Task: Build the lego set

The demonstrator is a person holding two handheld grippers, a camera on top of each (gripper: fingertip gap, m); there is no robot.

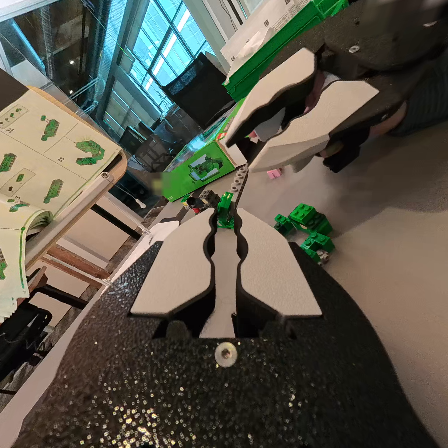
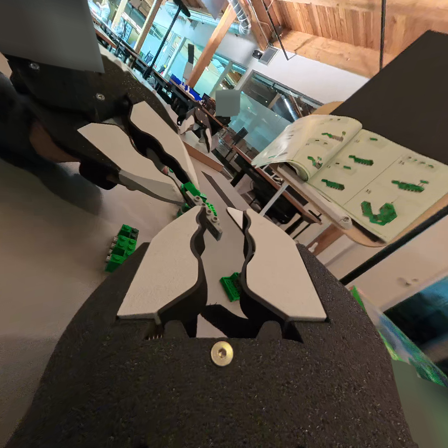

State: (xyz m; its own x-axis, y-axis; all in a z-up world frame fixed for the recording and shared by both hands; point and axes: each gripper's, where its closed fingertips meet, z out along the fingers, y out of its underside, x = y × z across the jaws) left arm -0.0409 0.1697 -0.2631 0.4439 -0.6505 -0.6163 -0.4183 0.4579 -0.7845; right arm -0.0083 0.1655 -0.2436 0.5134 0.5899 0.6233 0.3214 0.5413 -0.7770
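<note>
My left gripper [image 1: 225, 212] is shut on a small green lego assembly [image 1: 226, 206] and holds it above the grey table [image 1: 363, 242]. A long grey studded plate [image 1: 238, 181] sticks out from that assembly toward my right gripper [image 1: 242, 155]. In the right wrist view my right gripper [image 2: 215, 209] is open. The grey plate [image 2: 214, 226] lies between its fingers, against the left finger [image 2: 169, 254]. My left gripper [image 2: 184, 194] shows at upper left with the green assembly [image 2: 191, 190].
A larger green brick build [image 1: 308, 228] [image 2: 123, 244] lies on the table. A small green piece [image 2: 231, 286] lies under my right gripper. A pink brick [image 1: 274, 173], dark small parts [image 1: 203, 198], the green box [image 1: 198, 174], green trays [image 1: 266, 55] and an open instruction booklet [image 2: 363, 169] stand around. One gripper's finger ends stand about 5 cm off the other's. Left tips and right tips are each some 12 cm from the small green piece [image 2: 231, 286].
</note>
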